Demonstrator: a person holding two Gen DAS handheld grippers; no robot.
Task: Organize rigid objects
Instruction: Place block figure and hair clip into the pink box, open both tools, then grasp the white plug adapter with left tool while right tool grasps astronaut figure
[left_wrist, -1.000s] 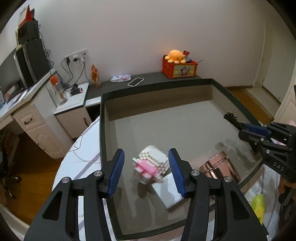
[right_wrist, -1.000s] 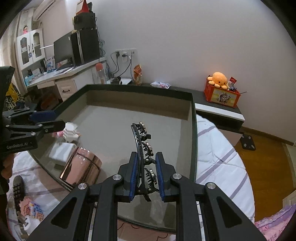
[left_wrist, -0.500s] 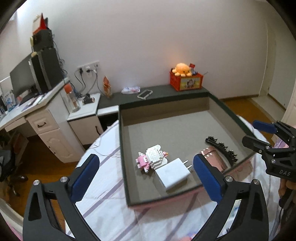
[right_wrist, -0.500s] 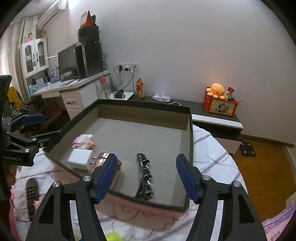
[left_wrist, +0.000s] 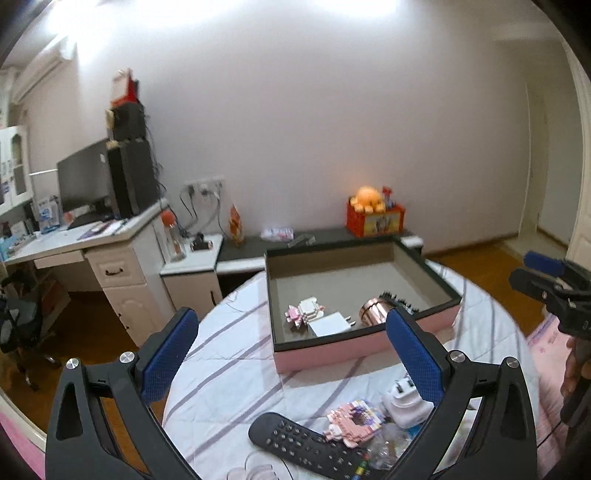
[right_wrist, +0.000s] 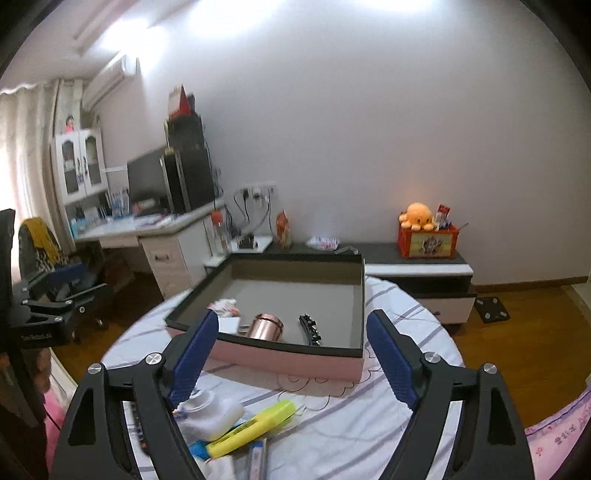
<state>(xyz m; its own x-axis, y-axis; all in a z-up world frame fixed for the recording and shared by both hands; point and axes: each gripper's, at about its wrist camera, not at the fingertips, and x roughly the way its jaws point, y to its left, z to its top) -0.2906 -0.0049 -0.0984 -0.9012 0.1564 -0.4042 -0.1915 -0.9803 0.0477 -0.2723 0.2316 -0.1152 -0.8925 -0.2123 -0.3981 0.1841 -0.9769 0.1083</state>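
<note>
Pink-sided tray (left_wrist: 332, 356) serves as landmark. Left wrist view: left gripper (left_wrist: 291, 345) has just been opening, jaws wide apart, nothing between. Inside the tray lie a block toy (left_wrist: 304, 312), charger (left_wrist: 330, 324) and copper can (left_wrist: 373, 312). Nearer than the tray, a remote (left_wrist: 310, 448) looks stiff and light; take its narrow sides.

Right wrist view: right gripper (right_wrist: 291, 356) has likewise been opening, empty. Nearer than the tray (right_wrist: 288, 360), a highlighter (right_wrist: 255, 426) looks light and slick; grip mid-barrel.

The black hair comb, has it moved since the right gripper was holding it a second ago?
Yes. The black hair comb now lies on the floor of the box, beside the copper cup, and the open right gripper is nearer than the box.
</note>
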